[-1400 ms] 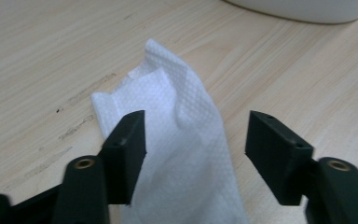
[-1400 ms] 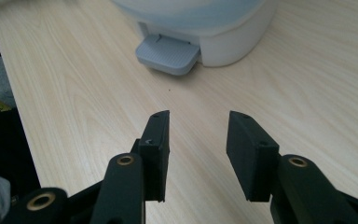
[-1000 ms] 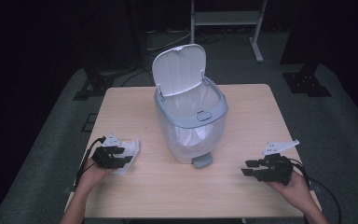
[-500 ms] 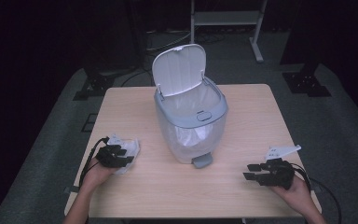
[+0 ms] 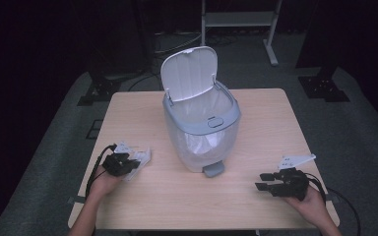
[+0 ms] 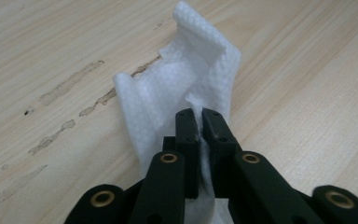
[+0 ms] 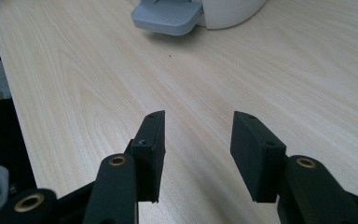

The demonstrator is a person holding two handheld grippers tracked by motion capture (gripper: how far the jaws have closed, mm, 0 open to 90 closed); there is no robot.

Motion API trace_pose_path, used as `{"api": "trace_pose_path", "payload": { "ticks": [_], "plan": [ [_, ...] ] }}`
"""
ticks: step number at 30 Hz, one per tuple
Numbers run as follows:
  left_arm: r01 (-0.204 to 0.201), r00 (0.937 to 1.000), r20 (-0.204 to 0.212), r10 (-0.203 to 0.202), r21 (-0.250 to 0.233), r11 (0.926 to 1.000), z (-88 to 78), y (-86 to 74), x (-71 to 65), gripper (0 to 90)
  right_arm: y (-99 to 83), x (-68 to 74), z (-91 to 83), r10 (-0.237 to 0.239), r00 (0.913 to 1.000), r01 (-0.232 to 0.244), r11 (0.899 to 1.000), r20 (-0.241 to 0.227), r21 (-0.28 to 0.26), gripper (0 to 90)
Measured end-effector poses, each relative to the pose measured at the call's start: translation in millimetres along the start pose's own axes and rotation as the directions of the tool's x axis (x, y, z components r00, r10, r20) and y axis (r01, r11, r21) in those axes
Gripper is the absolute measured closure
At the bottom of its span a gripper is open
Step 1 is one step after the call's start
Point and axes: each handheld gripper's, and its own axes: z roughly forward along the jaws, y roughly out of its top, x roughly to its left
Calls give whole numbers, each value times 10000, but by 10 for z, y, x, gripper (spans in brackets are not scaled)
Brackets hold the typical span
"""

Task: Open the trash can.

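Bin (image 5: 201,132) mid-table with lid flipped up, left gripper (image 6: 199,122) pinched tight on a white paper towel (image 6: 186,88) lying on the table's (image 5: 142,206) left side, right gripper (image 7: 196,135) spread wide, holding nothing, near the pedal (image 7: 168,16).

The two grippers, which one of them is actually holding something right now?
The left gripper: its jaws are pinched shut on a white paper towel on the table. The right gripper has jaws spread apart over bare wood.

Table (image 5: 285,123) was pale matt wood-grain; bin (image 5: 202,125) smooth grey-white plastic; tissue (image 6: 186,84) embossed white paper; left gripper (image 6: 199,122) jaws matt black plastic.
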Motion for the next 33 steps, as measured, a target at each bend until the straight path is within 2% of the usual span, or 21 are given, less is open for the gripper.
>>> {"api": "trace_pose_path", "payload": {
  "ticks": [5, 11, 26, 33],
  "plan": [
    [-119, 9992, 378, 117, 44, 9999, -29, 11, -18, 874, -14, -9, 25, 43, 10000, -43, 10000, 36, 59, 511],
    [-181, 9982, 576, 185, -74, 9998, -107, 25, -29, 874, -13, -16, 36, 82, 10000, -82, 10000, 54, 54, 492],
    [-366, 9965, 744, 386, -280, 9989, -339, 107, -11, 874, -24, -34, 18, 140, 9998, -139, 9999, 105, -33, 417],
    [-586, 9947, 823, 611, -326, 9978, -449, 178, -24, 874, -20, -38, 16, 160, 9997, -159, 9999, 174, -32, 388]
  ]
}}
